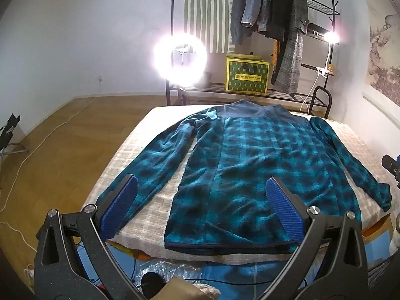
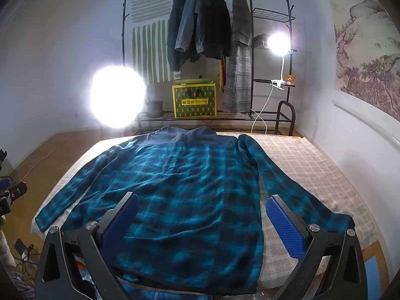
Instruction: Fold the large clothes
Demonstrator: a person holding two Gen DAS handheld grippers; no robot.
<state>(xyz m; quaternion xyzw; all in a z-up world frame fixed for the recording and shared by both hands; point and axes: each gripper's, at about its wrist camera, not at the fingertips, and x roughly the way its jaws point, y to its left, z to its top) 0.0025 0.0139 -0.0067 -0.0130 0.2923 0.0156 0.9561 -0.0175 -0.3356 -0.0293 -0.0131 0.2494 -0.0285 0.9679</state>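
No fold is made yet: the blue plaid shirt (image 2: pixel 185 190) lies flat on the checked table cover (image 2: pixel 312 165), sleeves spread, while left gripper (image 1: pixel 202 207) and right gripper (image 2: pixel 202 220) hover wide and empty

Light: dim room, ring light (image 1: pixel 180 61) and clip lamp (image 2: pixel 278 43) glare white.
Edges: fisheye bending, dark corners.
Focus: slightly soft.

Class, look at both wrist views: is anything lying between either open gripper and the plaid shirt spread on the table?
Nothing visible. The plaid shirt lies flat on the checked cloth, with the left gripper and right gripper open above its near hem and no object between.
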